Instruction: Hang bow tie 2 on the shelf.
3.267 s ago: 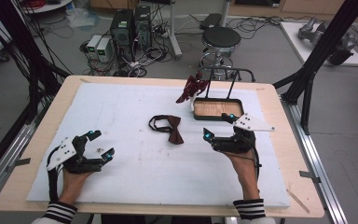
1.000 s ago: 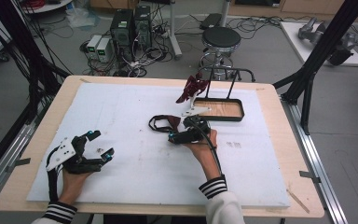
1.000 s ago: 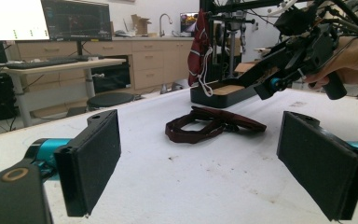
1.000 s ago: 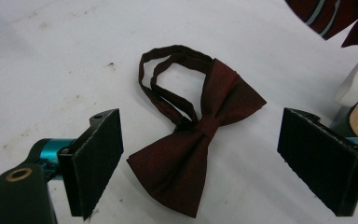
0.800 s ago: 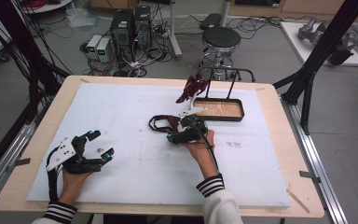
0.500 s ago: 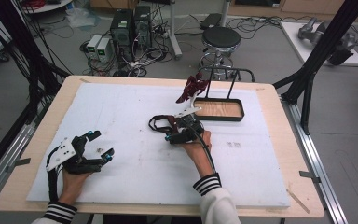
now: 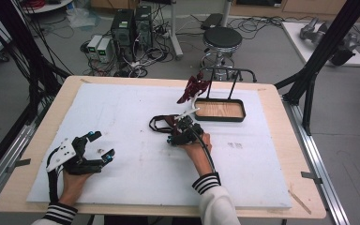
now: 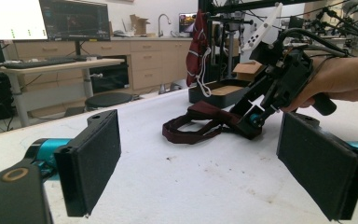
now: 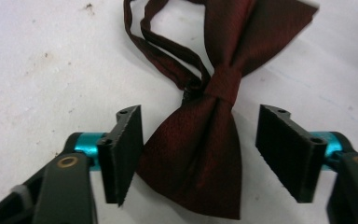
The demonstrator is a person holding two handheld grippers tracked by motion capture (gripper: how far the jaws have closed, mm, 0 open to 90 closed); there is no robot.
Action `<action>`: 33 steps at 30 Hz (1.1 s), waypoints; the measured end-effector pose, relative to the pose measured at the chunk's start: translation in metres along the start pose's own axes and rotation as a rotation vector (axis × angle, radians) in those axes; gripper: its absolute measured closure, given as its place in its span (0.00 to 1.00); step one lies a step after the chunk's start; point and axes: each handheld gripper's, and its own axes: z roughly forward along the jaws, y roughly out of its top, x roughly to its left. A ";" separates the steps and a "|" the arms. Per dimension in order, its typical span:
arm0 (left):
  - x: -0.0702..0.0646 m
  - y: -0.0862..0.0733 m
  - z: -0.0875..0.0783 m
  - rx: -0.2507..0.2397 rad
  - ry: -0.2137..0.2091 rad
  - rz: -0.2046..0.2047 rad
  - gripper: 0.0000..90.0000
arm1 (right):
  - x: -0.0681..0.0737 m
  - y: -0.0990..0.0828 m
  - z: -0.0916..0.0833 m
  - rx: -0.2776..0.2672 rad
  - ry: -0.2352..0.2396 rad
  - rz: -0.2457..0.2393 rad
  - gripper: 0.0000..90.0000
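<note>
A dark red bow tie (image 9: 214,140) with a looped strap lies flat on the white mat (image 7: 122,108) near the table's middle. My right gripper (image 9: 198,149) points down over it, one wing of the tie lying between the jaws. The jaws have just been closing; the left pad meets the wing's edge while a gap stays at the right pad. From above, the right gripper (image 7: 178,133) covers part of the bow tie (image 7: 161,123). My left gripper (image 7: 100,144) rests open and empty at the front left. The left gripper view looks between its own pads (image 8: 93,158) at the bow tie (image 8: 200,119).
A black tray (image 7: 220,118) with a wooden floor stands behind the right hand. On the tray's black stand hangs a second red bow tie (image 7: 194,89). A stool and computers stand on the floor beyond the table's far edge.
The right hand came from beside the tray to the bow tie, then crept left and sank onto it. The left hand stayed put.
</note>
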 end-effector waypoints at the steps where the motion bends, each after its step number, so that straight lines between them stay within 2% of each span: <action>1: 0.000 0.000 0.000 0.000 0.000 0.000 0.16 | 0.000 0.000 0.001 0.007 0.000 0.006 0.39; 6: 0.000 0.000 0.000 0.000 0.000 0.000 0.16 | 0.000 0.000 0.000 0.014 0.007 0.009 0.52; 13: 0.000 0.000 0.000 -0.001 0.000 -0.001 0.16 | 0.000 0.000 -0.002 0.027 -0.018 0.015 0.67; 19: 0.000 0.000 0.000 -0.001 0.001 -0.002 0.16 | 0.001 0.000 -0.002 0.030 0.023 0.015 0.86; 23: 0.000 0.000 0.000 -0.003 0.002 -0.005 0.16 | 0.003 0.001 -0.003 0.036 0.025 0.003 0.88; 24: 0.000 0.000 0.000 -0.002 0.001 -0.002 0.16 | 0.003 0.001 -0.003 0.033 0.023 -0.012 0.88; 29: 0.000 0.000 0.000 -0.003 0.003 -0.004 0.16 | 0.003 0.002 -0.006 0.016 0.028 -0.025 0.88; 33: 0.000 0.000 -0.001 -0.001 0.004 -0.002 0.16 | 0.002 0.002 -0.012 -0.012 0.033 -0.015 0.88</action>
